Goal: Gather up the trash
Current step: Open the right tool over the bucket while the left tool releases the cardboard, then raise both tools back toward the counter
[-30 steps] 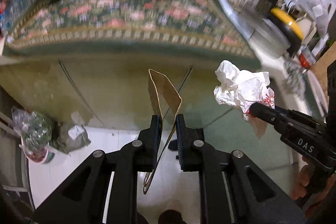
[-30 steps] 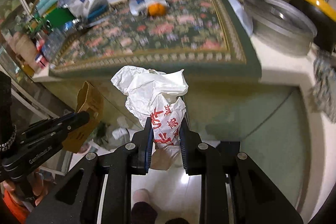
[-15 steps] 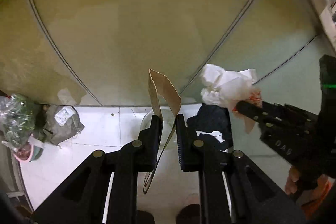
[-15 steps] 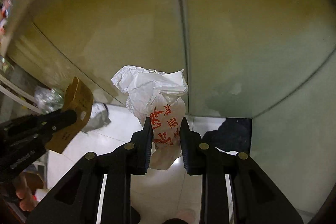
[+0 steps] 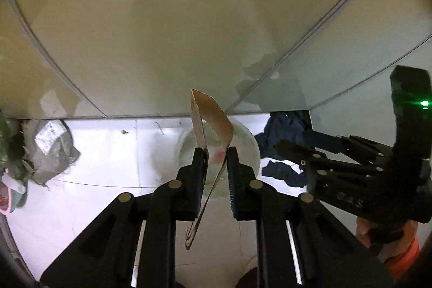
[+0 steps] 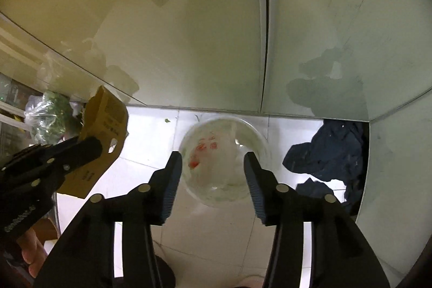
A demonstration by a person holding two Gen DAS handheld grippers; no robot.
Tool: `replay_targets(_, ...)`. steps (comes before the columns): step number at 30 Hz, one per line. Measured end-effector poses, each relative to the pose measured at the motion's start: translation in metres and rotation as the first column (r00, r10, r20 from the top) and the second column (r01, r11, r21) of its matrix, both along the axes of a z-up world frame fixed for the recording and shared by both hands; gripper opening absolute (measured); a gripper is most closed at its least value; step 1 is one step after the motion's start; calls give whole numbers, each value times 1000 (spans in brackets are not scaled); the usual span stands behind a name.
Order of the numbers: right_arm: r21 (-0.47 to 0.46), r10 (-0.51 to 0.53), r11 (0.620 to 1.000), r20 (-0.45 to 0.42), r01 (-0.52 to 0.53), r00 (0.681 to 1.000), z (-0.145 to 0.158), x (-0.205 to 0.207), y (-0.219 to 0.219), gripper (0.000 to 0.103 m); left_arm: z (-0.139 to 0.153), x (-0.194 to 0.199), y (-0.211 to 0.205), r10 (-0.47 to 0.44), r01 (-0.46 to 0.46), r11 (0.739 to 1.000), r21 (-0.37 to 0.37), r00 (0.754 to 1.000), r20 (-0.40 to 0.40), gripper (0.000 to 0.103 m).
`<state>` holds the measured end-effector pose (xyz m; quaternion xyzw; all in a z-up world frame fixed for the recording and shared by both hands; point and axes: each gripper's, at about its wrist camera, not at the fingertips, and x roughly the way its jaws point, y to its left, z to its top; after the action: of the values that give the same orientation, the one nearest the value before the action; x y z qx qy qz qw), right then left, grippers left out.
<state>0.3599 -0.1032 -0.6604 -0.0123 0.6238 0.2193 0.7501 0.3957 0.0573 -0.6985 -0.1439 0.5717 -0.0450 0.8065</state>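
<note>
The trash bin (image 6: 225, 161), a round translucent white tub, stands on the pale tiled floor (image 6: 140, 153) close to the foot of the cabinet doors (image 6: 189, 31), holding a crumpled white plastic bag (image 6: 213, 153) with red print. A heap of dark blue cloth (image 6: 329, 153) lies on the floor beside it. The right gripper (image 6: 213, 166) hangs above the bin, its jaws having just opened and nothing between them, while the left gripper (image 5: 214, 161) is clamped on a folded brown cardboard piece (image 5: 210, 115).
</note>
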Motion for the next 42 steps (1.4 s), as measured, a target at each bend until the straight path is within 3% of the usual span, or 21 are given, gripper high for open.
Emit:
replay_targets(4, 0, -6, 1000, 10, 6, 1000, 1, -2, -3, 50, -14, 7, -11, -11, 11, 1000, 3, 1000, -9, 31)
replay_targets(6, -14, -7, 1000, 27, 7, 1000, 2, -4, -4, 50, -20, 9, -12, -14, 15, 1000, 26, 1000, -20, 43)
replay_targets(10, -24, -14, 1000, 56, 15, 998, 15, -7, -6, 51, -21, 8, -9, -4, 5, 1000, 27, 999, -36, 50)
replay_targets(14, -33, -20, 999, 77, 22, 997, 34, -10, -10, 51, -5, 4, -7, -21, 22, 999, 41, 999, -30, 54)
replay_targets(20, -16, -44, 999, 101, 46, 994, 79, -11, -20, 51, 47, -5, -2, -18, 18, 997, 73, 1000, -13, 54)
replay_targets(28, 3, -70, 998, 149, 70, 986, 177, -21, -24, 51, 180, -26, 6, -18, 12, 996, 88, 997, 74, 54)
replay_targets(34, 31, -83, 996, 214, 78, 973, 280, -34, -23, 51, 305, -45, 13, -33, 14, 994, 107, 982, 185, 54)
replay_targets(42, 101, -138, 989, 362, 108, 922, 426, -59, -13, 51, 465, -75, 35, -39, 5, 996, 90, 927, 373, 54)
